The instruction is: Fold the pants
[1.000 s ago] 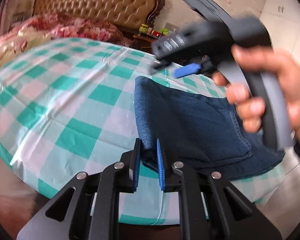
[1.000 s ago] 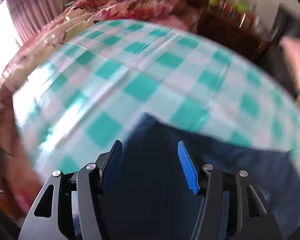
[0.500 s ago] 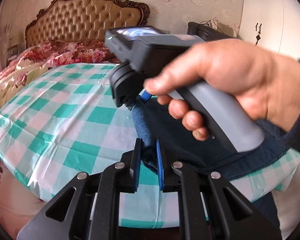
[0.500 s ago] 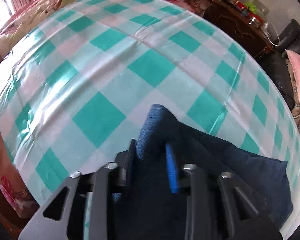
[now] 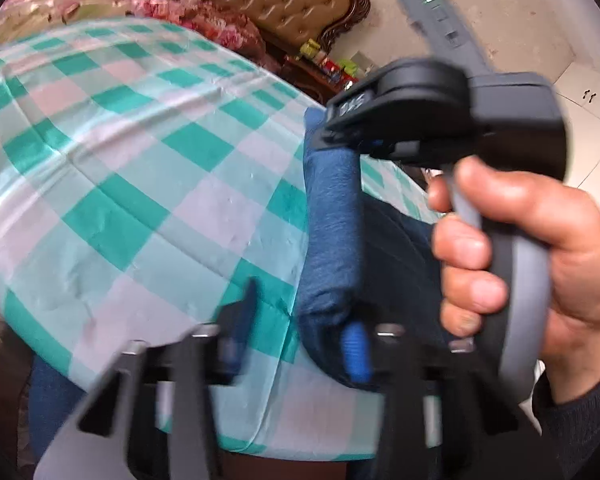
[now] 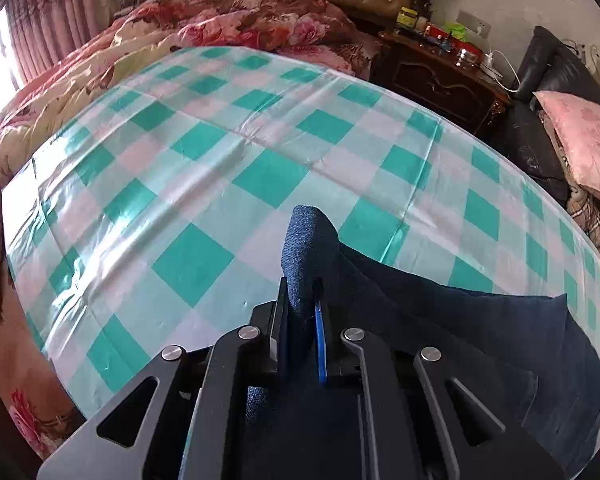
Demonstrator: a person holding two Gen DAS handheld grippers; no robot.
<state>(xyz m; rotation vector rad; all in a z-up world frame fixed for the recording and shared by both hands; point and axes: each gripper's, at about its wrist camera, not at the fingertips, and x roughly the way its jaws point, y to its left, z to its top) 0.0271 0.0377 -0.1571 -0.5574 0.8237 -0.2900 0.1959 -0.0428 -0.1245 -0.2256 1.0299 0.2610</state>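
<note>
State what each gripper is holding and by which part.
Right gripper: shut on the pants' folded edge. Left gripper: jaws just opened, fold between them, unclamped.

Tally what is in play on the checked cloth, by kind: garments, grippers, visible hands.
Pants: 1
Grippers: 2, the left gripper and the right gripper
Hands: 1, the right hand on its handle
Total: 4
</note>
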